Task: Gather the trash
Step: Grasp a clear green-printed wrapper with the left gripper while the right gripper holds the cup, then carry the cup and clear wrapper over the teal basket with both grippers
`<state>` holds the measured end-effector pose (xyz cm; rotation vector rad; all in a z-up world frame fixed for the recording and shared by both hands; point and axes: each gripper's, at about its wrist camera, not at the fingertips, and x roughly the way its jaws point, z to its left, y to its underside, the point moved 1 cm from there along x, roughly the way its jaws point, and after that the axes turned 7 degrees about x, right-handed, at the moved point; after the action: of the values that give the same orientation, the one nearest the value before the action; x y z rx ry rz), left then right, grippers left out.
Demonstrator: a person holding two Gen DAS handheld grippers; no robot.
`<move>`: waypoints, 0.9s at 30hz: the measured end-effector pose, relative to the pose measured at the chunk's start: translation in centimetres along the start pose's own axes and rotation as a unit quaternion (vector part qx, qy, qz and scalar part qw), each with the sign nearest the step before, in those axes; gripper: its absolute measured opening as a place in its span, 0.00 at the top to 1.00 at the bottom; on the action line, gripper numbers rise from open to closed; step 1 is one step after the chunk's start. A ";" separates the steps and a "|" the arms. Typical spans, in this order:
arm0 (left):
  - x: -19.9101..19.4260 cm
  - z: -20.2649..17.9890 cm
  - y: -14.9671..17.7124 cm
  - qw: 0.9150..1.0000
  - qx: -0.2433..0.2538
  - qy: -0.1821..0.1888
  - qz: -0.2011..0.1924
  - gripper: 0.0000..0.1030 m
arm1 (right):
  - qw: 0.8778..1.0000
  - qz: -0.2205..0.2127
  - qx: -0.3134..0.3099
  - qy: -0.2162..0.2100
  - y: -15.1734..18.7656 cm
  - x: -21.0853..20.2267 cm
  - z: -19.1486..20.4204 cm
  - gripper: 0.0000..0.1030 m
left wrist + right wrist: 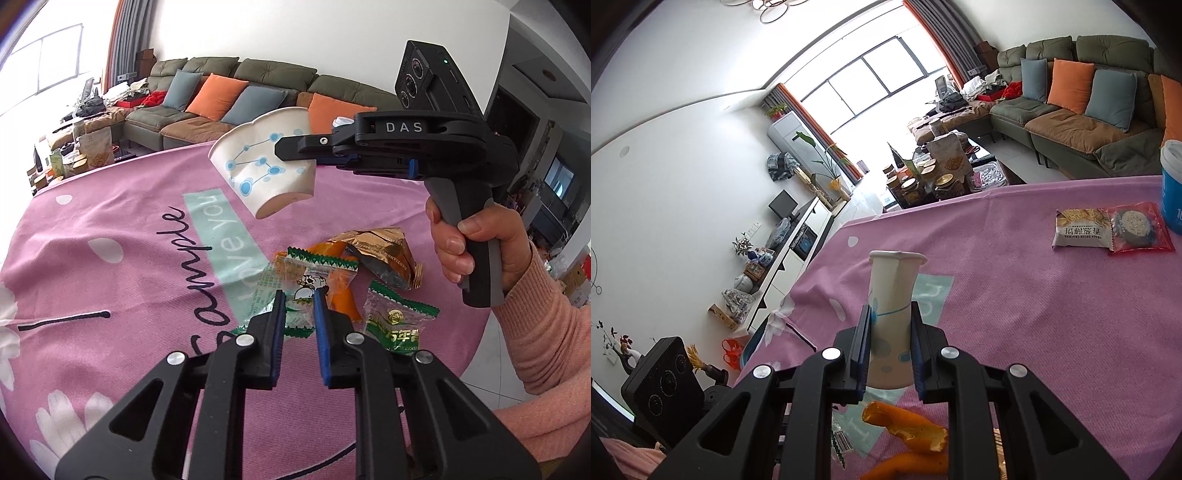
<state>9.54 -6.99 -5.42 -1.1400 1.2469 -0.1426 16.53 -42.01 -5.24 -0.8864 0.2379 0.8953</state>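
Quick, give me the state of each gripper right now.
Left gripper: jaws narrowed around the clear wrapper; contact cannot be told.
Right gripper: shut on the squashed paper cup, held above the table.

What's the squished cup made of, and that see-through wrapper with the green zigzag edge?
The cup looks like matte white paper: its wall is creased and dented where it is squeezed. The wrapper looks like thin glossy clear plastic film: the cloth shows through it and it crinkles.
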 end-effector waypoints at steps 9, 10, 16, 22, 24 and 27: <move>-5.0 2.7 1.7 0.998 -0.045 -0.042 -0.032 0.85 | 0.999 0.010 -0.035 -0.027 0.5 0.9 3.7 0.83; -5.7 3.1 2.0 0.997 -0.049 -0.047 -0.036 0.85 | 0.999 0.013 -0.040 -0.031 0.6 1.2 4.2 0.83; -9.7 5.6 3.4 0.992 -0.079 -0.084 -0.058 0.85 | 0.996 0.034 -0.062 -0.057 1.6 3.0 7.6 0.83; -13.2 8.0 5.5 0.984 -0.113 -0.118 -0.069 0.85 | 0.992 0.057 -0.070 -0.084 2.9 5.5 10.6 0.83; -14.4 9.0 6.5 0.981 -0.123 -0.131 -0.072 0.85 | 0.991 0.065 -0.071 -0.092 3.3 6.3 11.4 0.83; -16.0 10.4 7.7 0.976 -0.140 -0.149 -0.076 0.85 | 0.989 0.078 -0.074 -0.103 3.7 7.8 12.7 0.83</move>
<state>8.05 13.16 -1.64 -1.4446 0.9298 0.0920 16.43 -26.75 -3.40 -0.9132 0.0619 1.1547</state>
